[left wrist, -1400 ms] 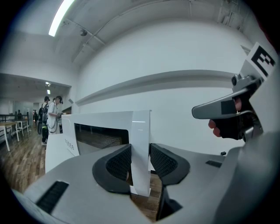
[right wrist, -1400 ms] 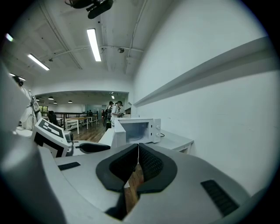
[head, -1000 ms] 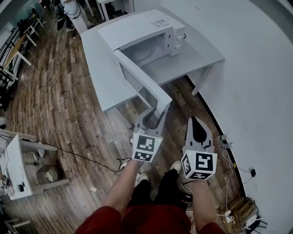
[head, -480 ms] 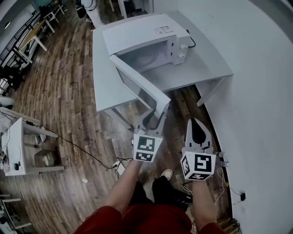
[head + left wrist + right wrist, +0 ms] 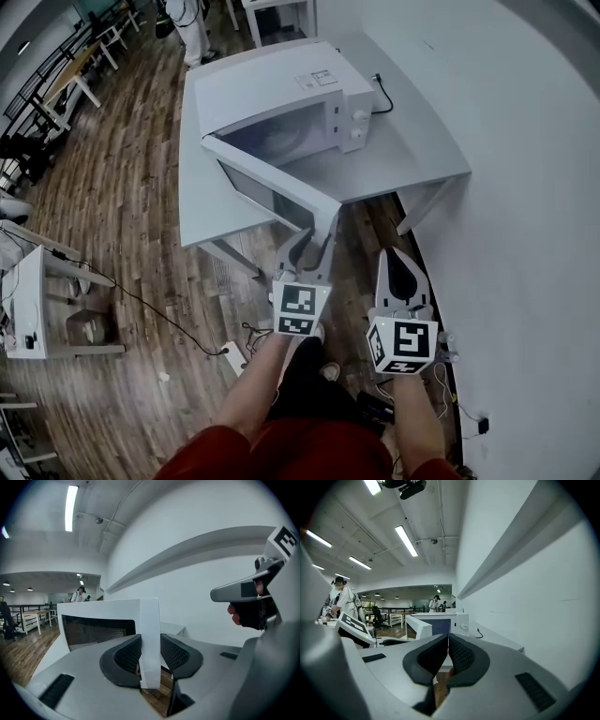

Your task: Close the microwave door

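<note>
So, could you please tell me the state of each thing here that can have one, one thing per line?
door: open, swung out wide from the microwave, its free edge between the left claw's jaws.
microwave: standing on the table, inside exposed.
left claw: shut on the door's free edge.
right claw: shut, jaws together with nothing between them, apart from the microwave.

The head view looks steeply down on the desk (image 5: 202,192), the microwave (image 5: 272,89), the left tool (image 5: 314,240) and the right tool (image 5: 395,255). The left tool view sits close against the edge of the microwave door (image 5: 149,639), facing level. The right tool view faces the same microwave from farther back.
</note>
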